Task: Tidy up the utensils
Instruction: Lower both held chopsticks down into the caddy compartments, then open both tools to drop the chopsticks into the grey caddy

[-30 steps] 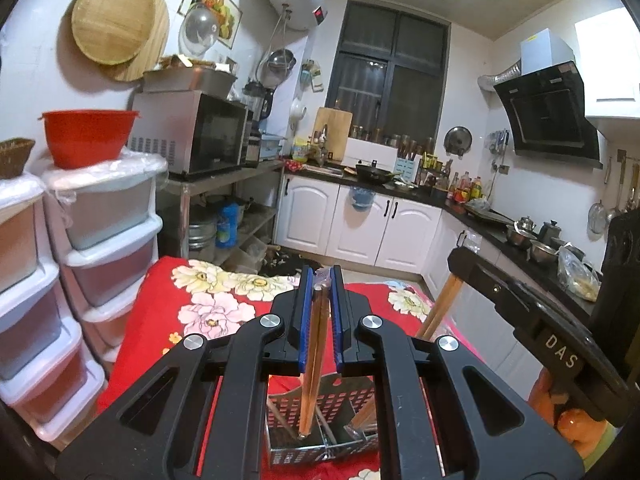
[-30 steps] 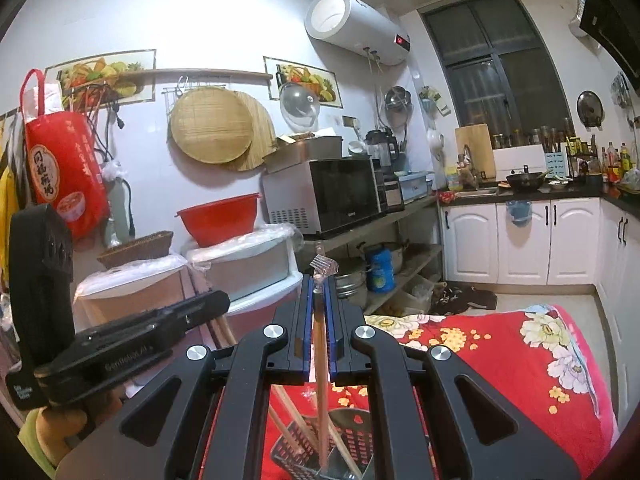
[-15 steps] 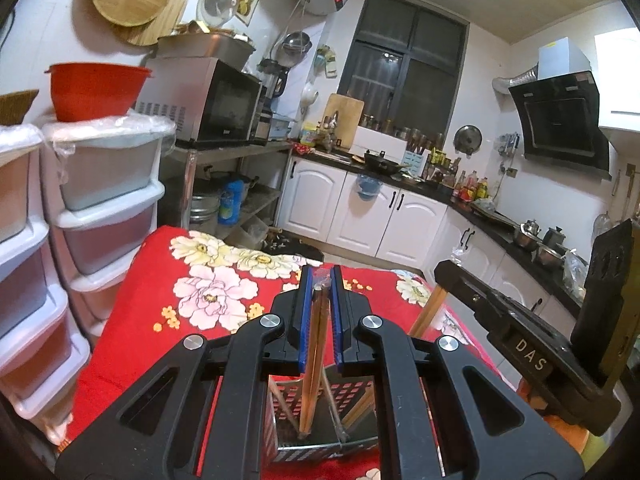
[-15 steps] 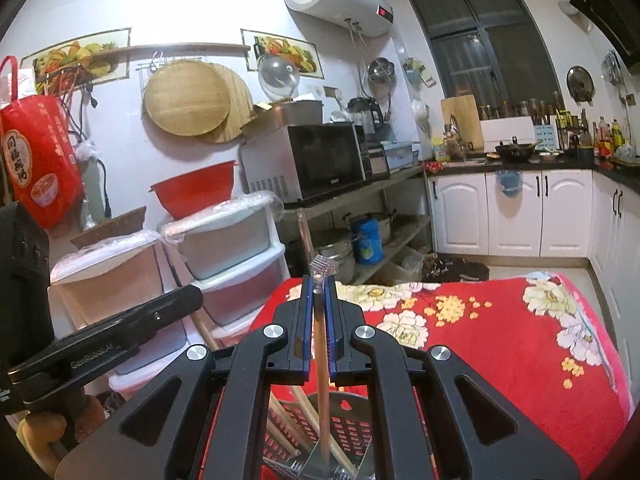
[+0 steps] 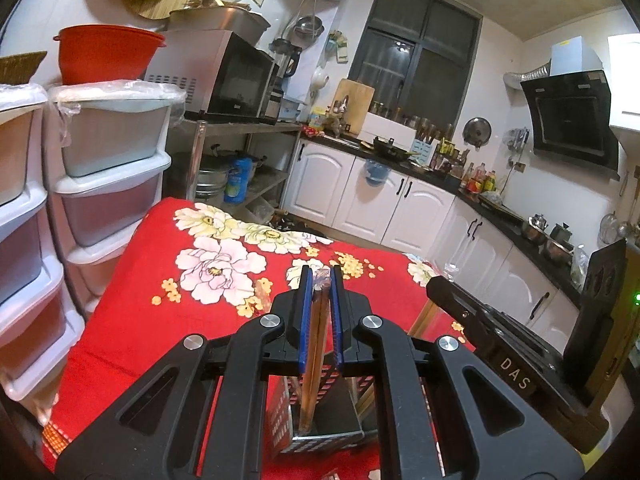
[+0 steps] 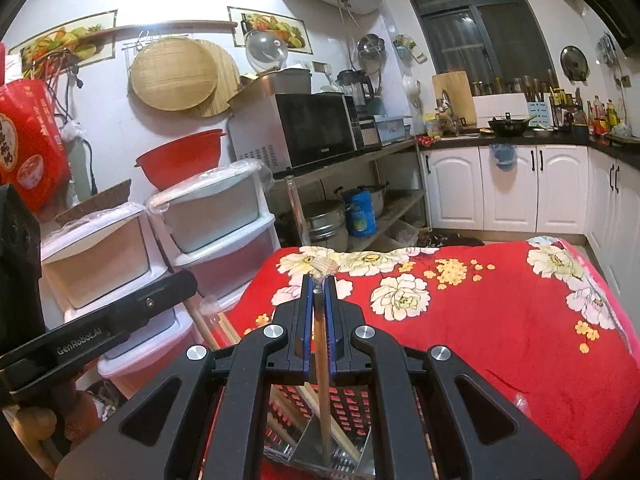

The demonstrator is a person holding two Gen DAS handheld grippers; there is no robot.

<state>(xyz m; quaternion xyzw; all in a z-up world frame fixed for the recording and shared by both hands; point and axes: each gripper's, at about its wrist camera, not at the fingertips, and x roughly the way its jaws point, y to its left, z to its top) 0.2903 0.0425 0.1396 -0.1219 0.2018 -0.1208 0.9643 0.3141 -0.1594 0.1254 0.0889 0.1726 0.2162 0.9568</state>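
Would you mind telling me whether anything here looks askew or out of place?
Nothing stands out. Each gripper grips wrapped chopsticks, lowered into the perforated holder on the red cloth. Loose chopsticks there lean, as expected.

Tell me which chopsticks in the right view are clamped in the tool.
The upright chopstick between the right tool's blue pads; the others lean loose in the perforated holder.

Wooden chopsticks (image 6: 322, 380), perforated shiny metal holder (image 6: 320, 446), plush cloth (image 6: 500, 320).
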